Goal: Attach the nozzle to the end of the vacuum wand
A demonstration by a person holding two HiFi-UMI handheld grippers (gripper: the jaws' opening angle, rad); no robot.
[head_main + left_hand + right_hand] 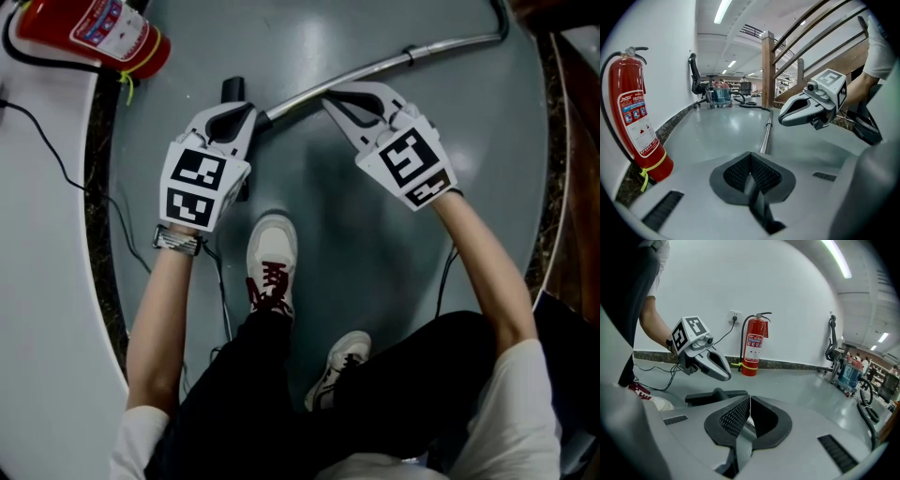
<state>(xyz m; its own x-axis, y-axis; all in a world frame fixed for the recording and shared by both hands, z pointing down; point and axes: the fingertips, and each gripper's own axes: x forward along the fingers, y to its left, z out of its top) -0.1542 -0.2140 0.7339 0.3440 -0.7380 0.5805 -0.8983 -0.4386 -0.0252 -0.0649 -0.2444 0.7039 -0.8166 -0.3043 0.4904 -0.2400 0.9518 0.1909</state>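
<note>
The silver vacuum wand (394, 61) lies on the grey floor, curving off to the upper right. It also runs away from me in the left gripper view (765, 136). The black nozzle (232, 90) lies on the floor by the wand's near end, partly hidden under my left gripper (251, 112); it shows as a flat black piece (717, 396) in the right gripper view. My left gripper (750, 159) hangs above it, shut and empty. My right gripper (328, 97) hovers over the wand's near end, its jaws (749, 401) also shut with nothing gripped. The two grippers point towards each other.
A red fire extinguisher (103, 33) stands by the white wall at the left. Black cables (56, 155) trail along the floor. The person's shoes (272, 258) stand just below the grippers. A hose (754, 106) leads to a vacuum cleaner far off. A wooden staircase (806, 61) rises at the right.
</note>
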